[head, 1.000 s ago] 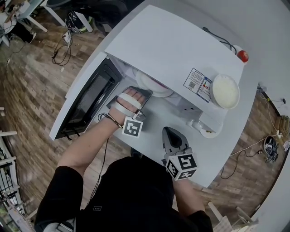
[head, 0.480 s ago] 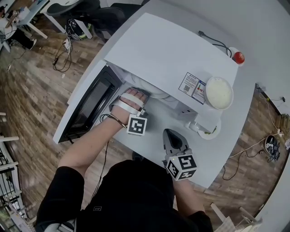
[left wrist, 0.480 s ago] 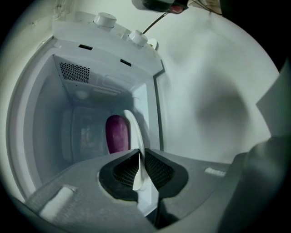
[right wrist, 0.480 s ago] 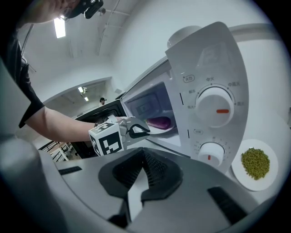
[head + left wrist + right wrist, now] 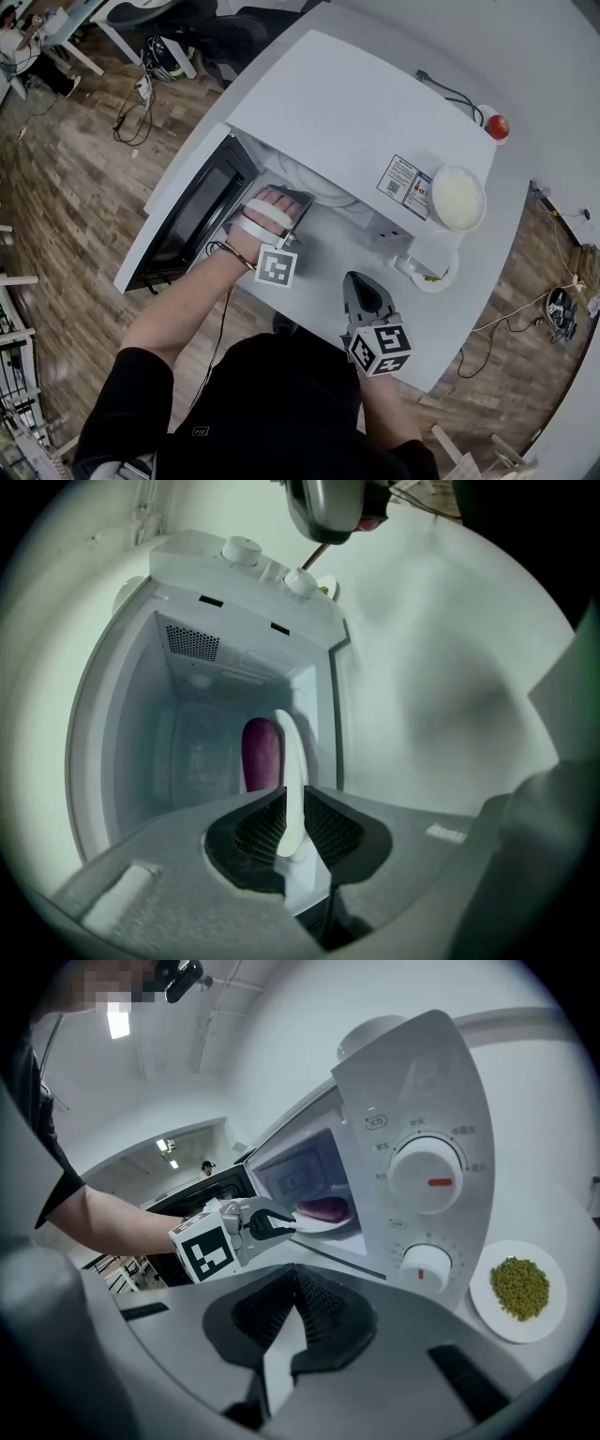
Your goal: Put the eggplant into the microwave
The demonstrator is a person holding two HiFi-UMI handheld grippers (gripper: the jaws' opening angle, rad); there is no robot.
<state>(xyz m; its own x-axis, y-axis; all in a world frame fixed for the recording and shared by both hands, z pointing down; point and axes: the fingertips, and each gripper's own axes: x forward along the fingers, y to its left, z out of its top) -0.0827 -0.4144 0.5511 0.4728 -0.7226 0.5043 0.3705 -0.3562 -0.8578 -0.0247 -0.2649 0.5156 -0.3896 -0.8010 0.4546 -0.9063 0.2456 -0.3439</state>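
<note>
**Left tool loosened at the plate rim, eggplant inside the microwave**

Nearest the person, the right tool (image 5: 362, 279) is held over the tabletop (image 5: 323, 246). Its jaws are pressed together at the tips, with nothing between them. It is found where it was a second ago.

Toward 10 o'clock from it, the left tool (image 5: 293, 797) is reached into the mouth of the microwave (image 5: 356, 112). Its jaws have just been opening and are now spread a little. The rim of a white plate (image 5: 292, 752) is seen edge-on between the pads. The left hand (image 5: 264, 217) is kept at the opening, as in both earlier frames.

Just past the pads, toward 11 o'clock in the left gripper view, the eggplant (image 5: 262, 754) is seen lying on that plate, inside the cavity. The dark-glass door (image 5: 192, 211) is swung open toward 9 o'clock in the head view, as it was before.

Farther off, toward 2 o'clock from the right tool, a second plate (image 5: 487, 1316) carrying green peas (image 5: 518, 1286) is set on the tabletop beside the control panel. On the microwave's top, toward 1 o'clock, a white bowl (image 5: 439, 192) is placed next to a printed sticker (image 5: 412, 183). A red knob (image 5: 499, 127) is seen beyond it.

The count:
- Tools: two
- Eggplant: one
- Microwave: one
- Plates: two
- Bowl: one
- Dials on the panel: two, an upper dial (image 5: 427, 1174) and a lower dial (image 5: 425, 1265)
</note>
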